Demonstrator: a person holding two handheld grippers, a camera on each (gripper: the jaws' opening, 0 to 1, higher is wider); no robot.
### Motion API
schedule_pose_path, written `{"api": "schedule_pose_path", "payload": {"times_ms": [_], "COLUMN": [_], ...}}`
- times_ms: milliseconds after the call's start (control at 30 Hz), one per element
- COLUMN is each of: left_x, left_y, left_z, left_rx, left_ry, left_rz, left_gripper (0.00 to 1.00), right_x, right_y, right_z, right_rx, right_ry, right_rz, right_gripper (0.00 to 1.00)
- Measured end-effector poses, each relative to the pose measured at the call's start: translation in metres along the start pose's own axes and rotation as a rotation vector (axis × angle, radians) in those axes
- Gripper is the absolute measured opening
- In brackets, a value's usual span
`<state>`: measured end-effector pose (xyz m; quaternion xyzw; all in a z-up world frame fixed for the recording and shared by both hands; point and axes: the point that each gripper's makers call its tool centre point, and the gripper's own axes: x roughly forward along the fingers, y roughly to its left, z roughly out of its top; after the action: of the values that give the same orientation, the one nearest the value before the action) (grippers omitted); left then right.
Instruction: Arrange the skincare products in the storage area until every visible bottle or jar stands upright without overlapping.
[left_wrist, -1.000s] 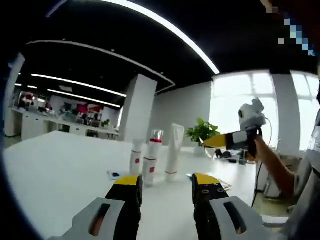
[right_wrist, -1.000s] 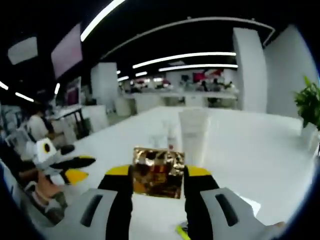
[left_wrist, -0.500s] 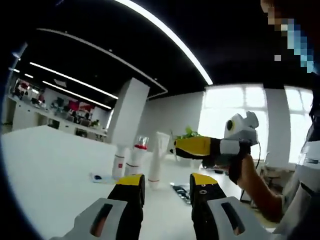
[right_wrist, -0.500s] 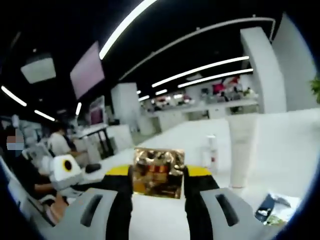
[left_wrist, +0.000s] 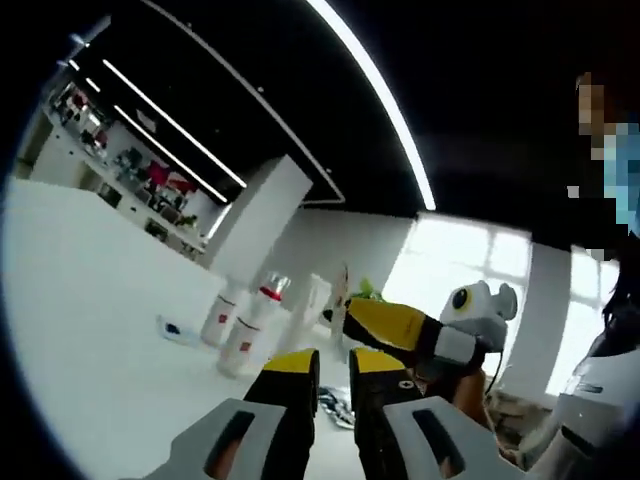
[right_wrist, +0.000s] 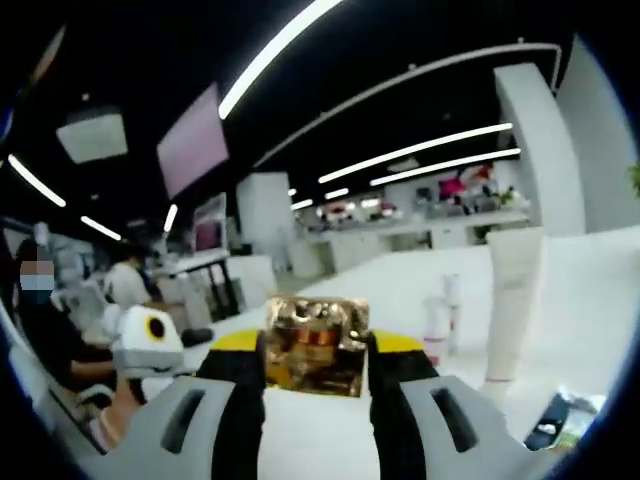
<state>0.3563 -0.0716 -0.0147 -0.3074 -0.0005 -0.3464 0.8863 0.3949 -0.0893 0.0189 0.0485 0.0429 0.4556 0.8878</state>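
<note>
Altogether 2 bottles (left_wrist: 232, 330), 1 tube (left_wrist: 312, 305), 1 gold packet (right_wrist: 314, 344)

Long white ceiling light strips (left_wrist: 390, 110) glare against a dark ceiling; the bright far window (left_wrist: 450, 270) washes out; edges bend, details blur.

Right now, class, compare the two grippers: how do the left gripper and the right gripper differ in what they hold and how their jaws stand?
The right gripper clamps a shiny gold packet between its jaws, while the left gripper holds nothing. The right gripper's jaws stand as far apart as the packet is wide; the left gripper's jaws are drawn close with a narrow gap left. Both have yellow-tipped black jaws on grey bodies, above the white table.
</note>
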Motion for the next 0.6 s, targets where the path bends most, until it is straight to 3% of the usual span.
{"api": "schedule_pose_path", "payload": {"times_ms": [100,400,600], "left_x": [-0.001,-0.008,-0.016], "left_y": [0.0,0.004,0.011], "left_z": [-0.001,0.001,0.007], "left_rx": [-0.022,-0.161,-0.22], "left_ry": [0.007,0.012,0.005], "left_rz": [-0.004,-0.006,0.006], "left_gripper": [0.02,0.01,0.01], "right_x": [0.003,0.008,0.014], "right_y": [0.003,0.011,0.01], "right_z": [-0.002,-0.004,-0.004], "right_rx": [-0.014,-0.069,-0.085], "right_ry": [-0.003,-0.027,-0.049], "right_rz": [0.002,0.025,0.033], "right_gripper": [0.39,0.39,0.48]}}
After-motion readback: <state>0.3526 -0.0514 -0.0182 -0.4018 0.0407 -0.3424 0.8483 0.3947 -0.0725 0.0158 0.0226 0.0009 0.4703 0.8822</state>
